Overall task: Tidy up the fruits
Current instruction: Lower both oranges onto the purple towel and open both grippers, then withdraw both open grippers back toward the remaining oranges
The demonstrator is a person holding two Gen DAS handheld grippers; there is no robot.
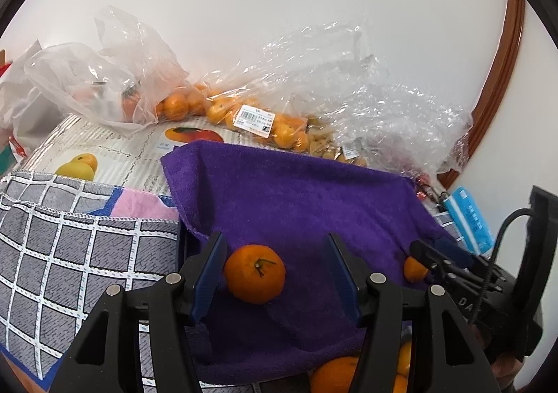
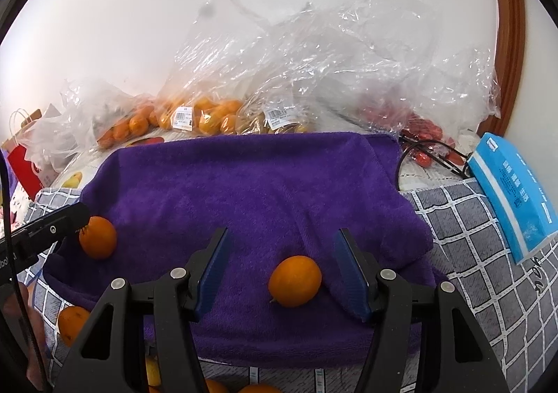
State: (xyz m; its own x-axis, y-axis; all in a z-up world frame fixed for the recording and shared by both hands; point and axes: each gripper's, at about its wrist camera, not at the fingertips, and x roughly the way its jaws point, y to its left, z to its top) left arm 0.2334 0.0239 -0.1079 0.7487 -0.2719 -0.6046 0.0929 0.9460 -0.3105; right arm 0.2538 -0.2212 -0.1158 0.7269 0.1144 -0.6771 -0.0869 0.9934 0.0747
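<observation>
A purple towel lies spread over a checked cloth. An orange with a stem rests on it between the fingers of my left gripper. It sits close to the left pad, with a wide gap to the right pad, so that gripper is open. A second orange lies on the towel between the fingers of my right gripper, clear of both pads, so that gripper is open too. Each view shows the other orange at the other gripper's tip.
Clear plastic bags of oranges and red fruit are piled along the white wall behind the towel. A blue packet lies at the right. More loose oranges sit on the checked cloth near me.
</observation>
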